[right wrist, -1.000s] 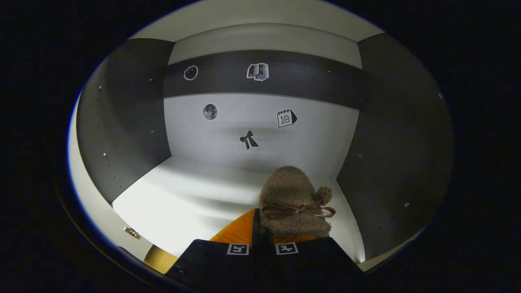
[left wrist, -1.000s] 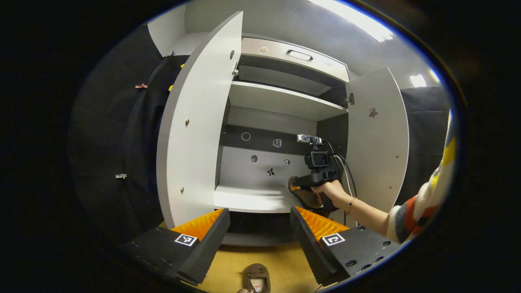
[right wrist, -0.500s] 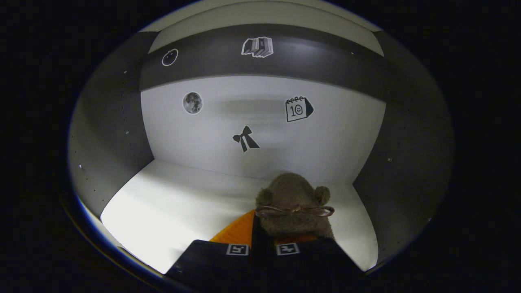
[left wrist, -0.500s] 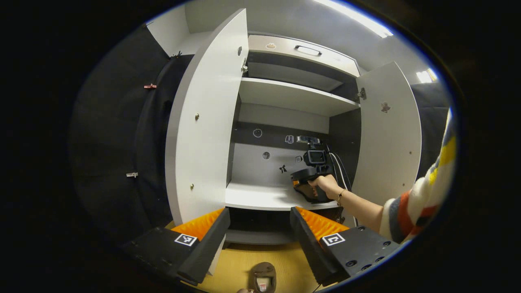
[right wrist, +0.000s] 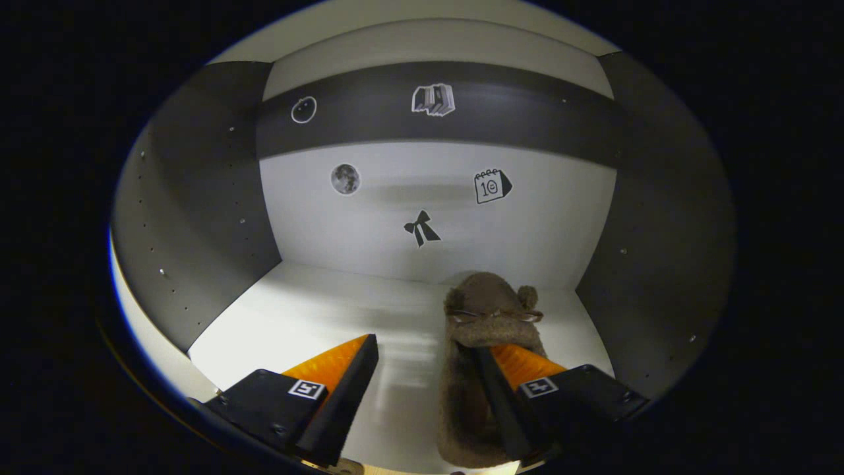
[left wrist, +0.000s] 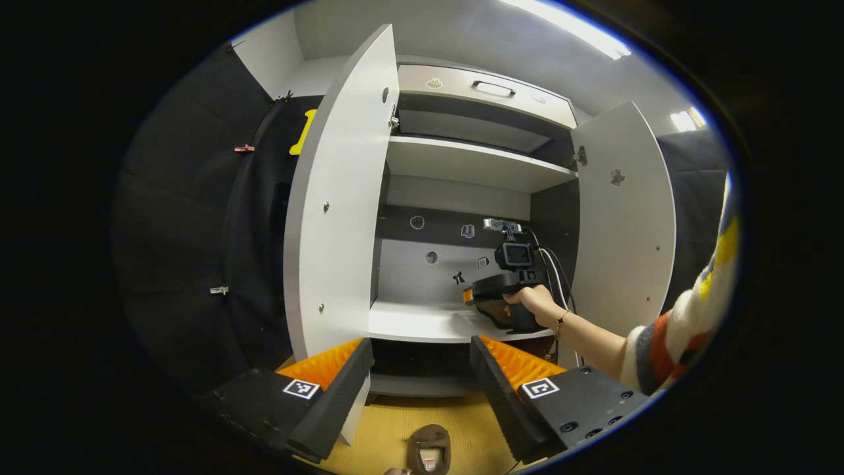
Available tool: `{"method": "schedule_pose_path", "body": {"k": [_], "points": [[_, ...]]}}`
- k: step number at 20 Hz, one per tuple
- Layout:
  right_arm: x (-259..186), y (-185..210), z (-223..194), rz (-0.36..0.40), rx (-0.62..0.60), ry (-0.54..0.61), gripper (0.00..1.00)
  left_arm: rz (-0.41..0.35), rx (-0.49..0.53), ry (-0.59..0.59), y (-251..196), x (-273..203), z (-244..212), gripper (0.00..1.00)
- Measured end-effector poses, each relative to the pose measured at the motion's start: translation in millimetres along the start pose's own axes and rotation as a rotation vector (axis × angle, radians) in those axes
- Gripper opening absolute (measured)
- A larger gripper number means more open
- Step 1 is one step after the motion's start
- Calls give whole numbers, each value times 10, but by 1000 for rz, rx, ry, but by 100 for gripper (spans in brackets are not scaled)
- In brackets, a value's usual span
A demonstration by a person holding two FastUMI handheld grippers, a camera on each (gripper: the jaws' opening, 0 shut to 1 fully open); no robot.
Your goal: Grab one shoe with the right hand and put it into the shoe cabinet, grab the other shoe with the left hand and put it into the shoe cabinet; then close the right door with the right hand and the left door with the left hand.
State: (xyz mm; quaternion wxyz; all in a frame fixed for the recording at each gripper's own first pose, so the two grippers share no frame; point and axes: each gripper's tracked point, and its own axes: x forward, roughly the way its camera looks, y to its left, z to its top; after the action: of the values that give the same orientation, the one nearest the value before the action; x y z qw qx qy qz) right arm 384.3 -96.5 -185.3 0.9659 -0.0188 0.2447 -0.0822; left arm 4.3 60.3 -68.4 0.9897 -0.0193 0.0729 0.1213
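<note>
Left gripper view: the left tongs (left wrist: pixel 421 382) stand wide and empty at the bottom centre of the frame. Below them, at the bottom edge, the second brown fuzzy slipper (left wrist: pixel 429 448) lies on the yellow wooden floor (left wrist: pixel 389 429). The white two-door shoe cabinet (left wrist: pixel 471 161) fills the centre, with the white left door (left wrist: pixel 333 204) and the white right door (left wrist: pixel 623 218) both swung open. A hand (left wrist: pixel 537 305) holds the right tongs (left wrist: pixel 469 297) over the white lower shelf (left wrist: pixel 422 323), right of centre.

Right gripper view: the right tongs (right wrist: pixel 428 363) stand wide. The first brown fuzzy slipper with a ribbon bow (right wrist: pixel 484 330) rests on the white lower shelf, lower right of centre, toe toward the back wall. One finger lies against its side; the other is apart from it.

Assessment: the release appears done. The right tongs should draw straight back, level, so the near finger does not drag the slipper off the shelf lip.

Change: half a second ago the right tongs were pinched on the slipper; they have since parted, and the slipper sits lower on the shelf. The left tongs remain wide.
</note>
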Motion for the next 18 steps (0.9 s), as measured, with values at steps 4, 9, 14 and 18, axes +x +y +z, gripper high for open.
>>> {"method": "schedule_pose_path", "body": {"k": [4,9,14,18], "points": [[-634,-33,204,21,18,-109,99,-22,-6,-21,26,-50,-63,95],[-1644,-139,386,19,-7,-279,99,-113,-30,-4,-81,-79,-374,95],[-2636,-96,219,47,36,-427,98,-196,25,12,-240,-110,-731,95],[-3182,-76,-117,27,24,-488,98,-225,94,15,-317,-58,-1093,95]]}}
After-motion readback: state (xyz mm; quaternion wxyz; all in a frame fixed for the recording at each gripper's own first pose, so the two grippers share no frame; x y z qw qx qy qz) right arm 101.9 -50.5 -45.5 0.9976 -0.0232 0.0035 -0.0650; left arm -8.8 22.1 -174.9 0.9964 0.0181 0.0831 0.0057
